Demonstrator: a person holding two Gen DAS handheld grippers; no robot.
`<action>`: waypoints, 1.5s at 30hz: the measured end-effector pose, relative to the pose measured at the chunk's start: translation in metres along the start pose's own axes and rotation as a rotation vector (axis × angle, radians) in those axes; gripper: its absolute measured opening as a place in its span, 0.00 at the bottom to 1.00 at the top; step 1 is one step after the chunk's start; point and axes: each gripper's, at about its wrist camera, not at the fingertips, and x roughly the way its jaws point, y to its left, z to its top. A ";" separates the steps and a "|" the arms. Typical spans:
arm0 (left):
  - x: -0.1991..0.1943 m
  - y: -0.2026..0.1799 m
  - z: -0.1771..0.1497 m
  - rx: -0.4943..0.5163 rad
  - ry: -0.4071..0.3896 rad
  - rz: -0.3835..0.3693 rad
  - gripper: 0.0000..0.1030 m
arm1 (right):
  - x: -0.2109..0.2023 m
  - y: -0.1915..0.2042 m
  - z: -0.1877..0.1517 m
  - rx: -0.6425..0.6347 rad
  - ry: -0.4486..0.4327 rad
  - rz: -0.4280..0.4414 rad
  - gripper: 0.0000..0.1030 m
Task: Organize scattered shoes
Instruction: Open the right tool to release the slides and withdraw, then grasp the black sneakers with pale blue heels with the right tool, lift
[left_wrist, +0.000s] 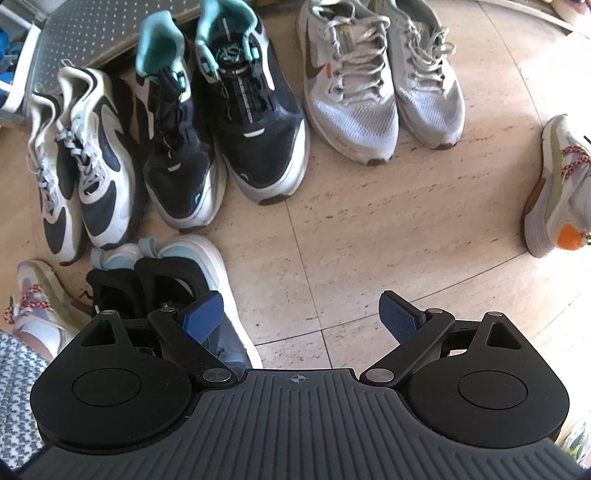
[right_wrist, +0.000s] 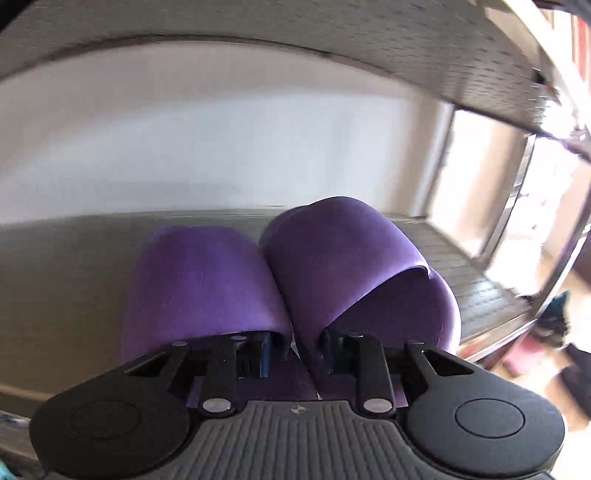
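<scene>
In the left wrist view my left gripper (left_wrist: 303, 317) is open and empty above the tiled floor (left_wrist: 351, 240). A blue and white sneaker (left_wrist: 199, 266) lies just under its left finger. Ahead stand a black and teal pair (left_wrist: 236, 122), a white and navy pair (left_wrist: 81, 166) and a grey pair (left_wrist: 376, 85). In the right wrist view my right gripper (right_wrist: 295, 350) is shut on a pair of purple slippers (right_wrist: 280, 273), its fingers inside the two slippers, pinching their inner walls together. The slippers are over a grey rack shelf (right_wrist: 74, 258).
A perforated grey shelf (left_wrist: 96, 33) is at the far left in the left wrist view. Single multicoloured sneakers lie at the right edge (left_wrist: 557, 188) and the left edge (left_wrist: 33, 310). In the right wrist view another shelf (right_wrist: 332, 33) is overhead and a white wall (right_wrist: 221, 140) is behind.
</scene>
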 end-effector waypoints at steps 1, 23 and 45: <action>0.003 0.000 0.001 -0.001 0.009 0.001 0.92 | 0.010 -0.011 0.002 0.023 -0.007 -0.028 0.26; -0.011 -0.013 0.012 0.045 -0.035 -0.013 0.92 | 0.026 -0.068 -0.018 0.264 0.031 -0.122 0.72; -0.126 0.179 -0.033 -0.420 -0.272 -0.052 0.92 | -0.192 0.283 -0.305 0.106 1.058 0.526 0.58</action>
